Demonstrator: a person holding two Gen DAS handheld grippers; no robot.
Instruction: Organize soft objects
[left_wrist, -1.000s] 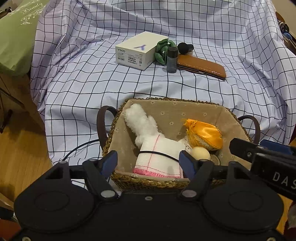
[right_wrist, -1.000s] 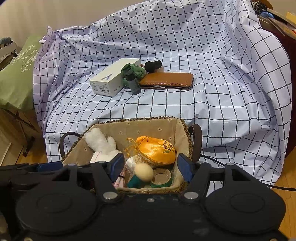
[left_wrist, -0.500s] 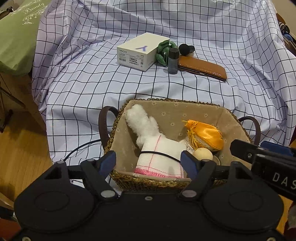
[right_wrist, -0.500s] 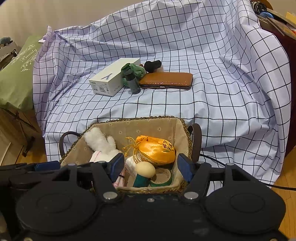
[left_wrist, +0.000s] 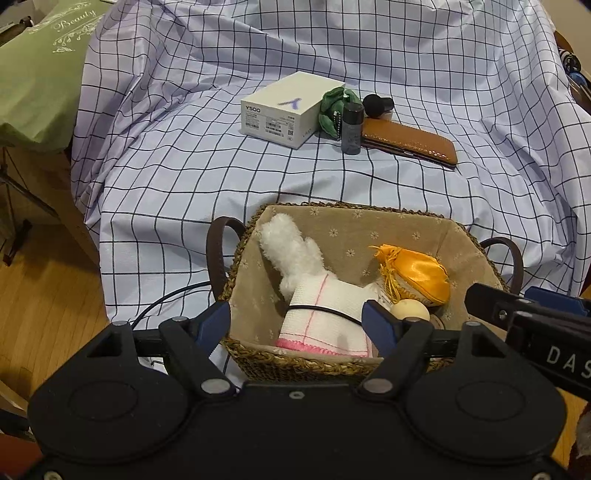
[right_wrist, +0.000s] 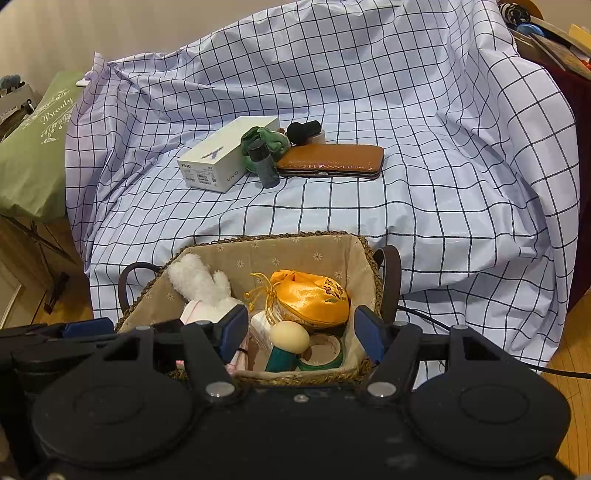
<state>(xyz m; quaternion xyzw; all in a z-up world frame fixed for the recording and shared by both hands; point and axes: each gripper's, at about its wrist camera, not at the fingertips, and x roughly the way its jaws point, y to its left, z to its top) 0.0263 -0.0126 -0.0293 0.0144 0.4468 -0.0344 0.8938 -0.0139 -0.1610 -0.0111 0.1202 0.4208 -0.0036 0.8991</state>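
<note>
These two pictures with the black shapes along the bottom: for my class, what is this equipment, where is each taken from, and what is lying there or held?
A person holds a two-finger tool in each hand, with a camera on each looking along its fingers. One picture is from the left tool, whose jaws are opening, the other from the right tool. Both are empty above a woven basket holding a white plush toy, a folded cloth and an orange pouch. Behind, on the checked sheet, lie a white box, a green scrunchie, a small bottle and a brown case.
</note>
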